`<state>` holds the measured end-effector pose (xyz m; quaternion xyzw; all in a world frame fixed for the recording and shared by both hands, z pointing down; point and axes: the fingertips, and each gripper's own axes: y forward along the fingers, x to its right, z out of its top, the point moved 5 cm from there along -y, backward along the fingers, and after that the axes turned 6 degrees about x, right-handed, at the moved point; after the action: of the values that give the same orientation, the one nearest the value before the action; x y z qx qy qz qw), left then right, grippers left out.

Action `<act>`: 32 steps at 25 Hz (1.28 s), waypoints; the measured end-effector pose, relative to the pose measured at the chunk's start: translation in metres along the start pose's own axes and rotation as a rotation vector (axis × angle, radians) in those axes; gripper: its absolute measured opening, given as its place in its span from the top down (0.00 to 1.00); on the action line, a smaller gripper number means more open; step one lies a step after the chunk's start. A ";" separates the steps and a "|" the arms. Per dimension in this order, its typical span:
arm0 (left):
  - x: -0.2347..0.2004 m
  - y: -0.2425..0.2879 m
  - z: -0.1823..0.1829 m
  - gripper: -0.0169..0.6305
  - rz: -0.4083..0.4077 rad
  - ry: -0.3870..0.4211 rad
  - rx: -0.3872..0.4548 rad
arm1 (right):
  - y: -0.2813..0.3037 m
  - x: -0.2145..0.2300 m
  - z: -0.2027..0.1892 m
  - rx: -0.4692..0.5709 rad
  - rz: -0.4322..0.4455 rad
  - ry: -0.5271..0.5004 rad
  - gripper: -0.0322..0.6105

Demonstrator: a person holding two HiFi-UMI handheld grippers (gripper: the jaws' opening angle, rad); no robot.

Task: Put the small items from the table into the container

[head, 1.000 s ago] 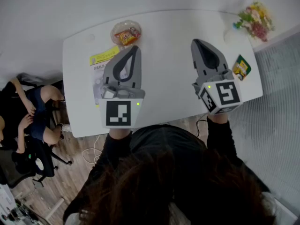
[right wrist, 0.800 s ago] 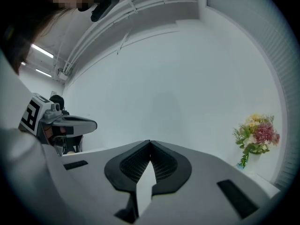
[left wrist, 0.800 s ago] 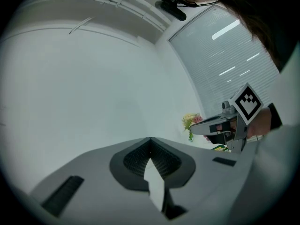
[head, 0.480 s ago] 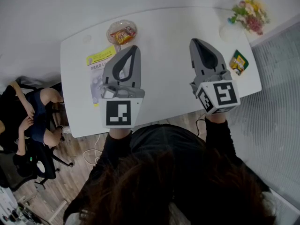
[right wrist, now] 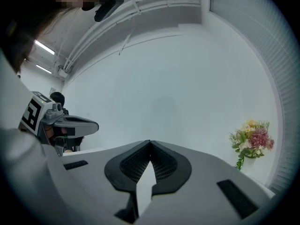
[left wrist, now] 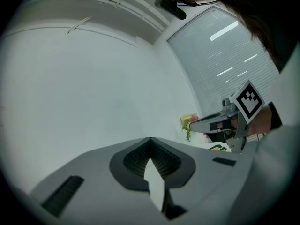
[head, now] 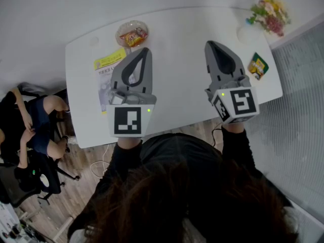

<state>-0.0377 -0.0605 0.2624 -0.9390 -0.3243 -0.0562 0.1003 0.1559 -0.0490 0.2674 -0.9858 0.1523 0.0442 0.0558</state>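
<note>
My left claw (head: 146, 52): clenched, empty, poised near the bowl (head: 121, 30).
My right claw (head: 210, 45): clenched, empty, nearest the green packet (head: 258, 66), likely my first pick.

flower bouquet (head: 269, 14) at far right corner, yellow leaflet (head: 109, 62), seated person (head: 38, 120) left

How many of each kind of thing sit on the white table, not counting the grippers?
Snack packets: 2, a red-and-yellow packet and a green-and-yellow packet
Clear round plastic container: 1
Yellow-and-white paper leaflet: 1
White vase of flowers: 1
Total: 5
</note>
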 end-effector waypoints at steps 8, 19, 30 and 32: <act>-0.005 0.000 -0.003 0.97 -0.029 0.006 -0.012 | 0.005 -0.006 -0.001 -0.007 -0.001 -0.001 0.91; -0.021 0.004 -0.011 0.97 -0.049 -0.029 -0.003 | 0.017 -0.006 -0.008 -0.026 -0.032 0.010 0.91; -0.037 0.019 -0.027 0.97 -0.096 -0.067 0.000 | 0.032 0.004 -0.025 -0.061 -0.106 0.036 0.91; -0.040 0.022 -0.032 0.97 -0.108 -0.086 -0.011 | 0.032 0.011 -0.028 -0.070 -0.140 0.034 0.91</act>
<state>-0.0562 -0.1087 0.2833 -0.9222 -0.3781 -0.0229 0.0779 0.1586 -0.0857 0.2912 -0.9960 0.0821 0.0289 0.0217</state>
